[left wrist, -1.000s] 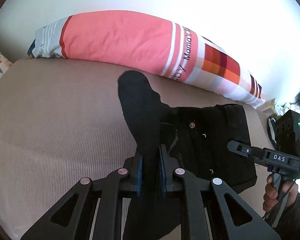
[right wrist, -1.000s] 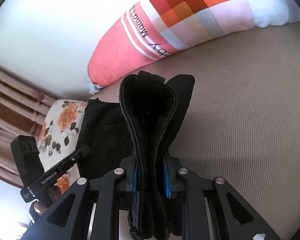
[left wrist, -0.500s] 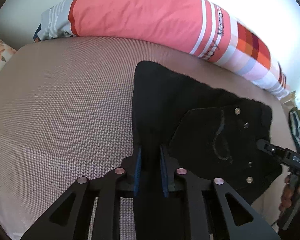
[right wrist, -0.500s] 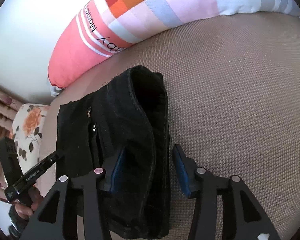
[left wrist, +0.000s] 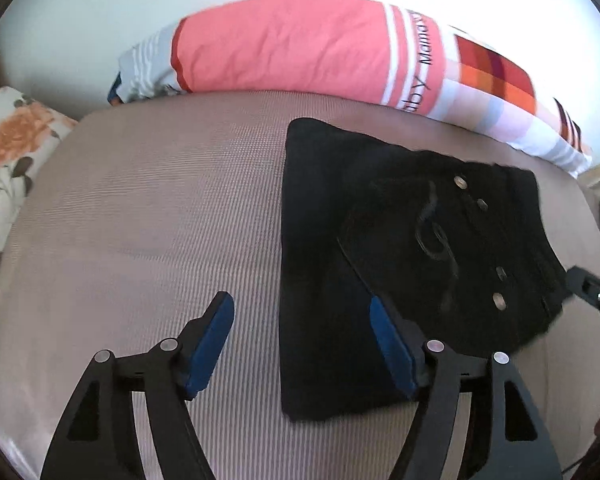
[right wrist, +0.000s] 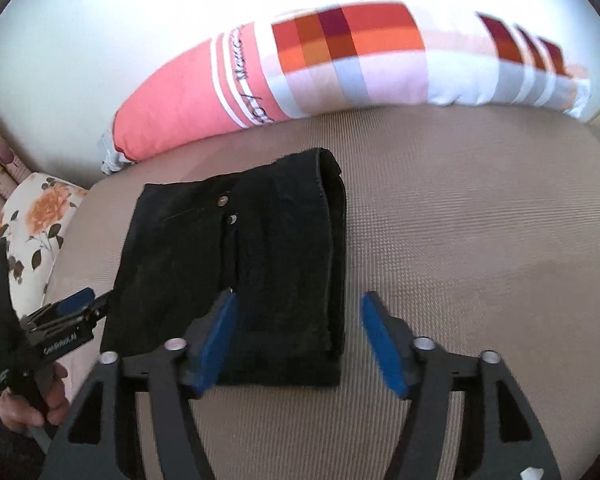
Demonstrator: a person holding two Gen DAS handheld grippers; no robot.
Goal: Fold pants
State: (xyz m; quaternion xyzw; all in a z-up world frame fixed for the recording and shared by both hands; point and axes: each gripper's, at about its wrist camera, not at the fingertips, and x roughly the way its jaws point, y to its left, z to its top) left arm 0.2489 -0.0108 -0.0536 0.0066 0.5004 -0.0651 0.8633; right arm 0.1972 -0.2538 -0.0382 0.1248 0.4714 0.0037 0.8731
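Observation:
The black pants (left wrist: 384,248) lie folded in a flat rectangular stack on the beige bed surface, with metal buttons showing on top. In the left wrist view my left gripper (left wrist: 300,344) is open and empty, its jaws straddling the stack's left edge. In the right wrist view the pants (right wrist: 239,256) lie ahead, and my right gripper (right wrist: 295,340) is open and empty over the stack's near right corner. The left gripper (right wrist: 73,312) shows at the stack's left side, and the right gripper's tip (left wrist: 592,292) shows at the far right of the left wrist view.
A long pink, white and orange checked bolster pillow (left wrist: 320,44) lies along the back against the white wall. A floral cushion (left wrist: 3,152) sits at the left edge. Bare beige bed (right wrist: 480,240) spreads to the right of the pants.
Both grippers held pants fabric raised a second ago. They lowered it onto the stack and opened; the right let go first, then the left. The pants now lie flat.

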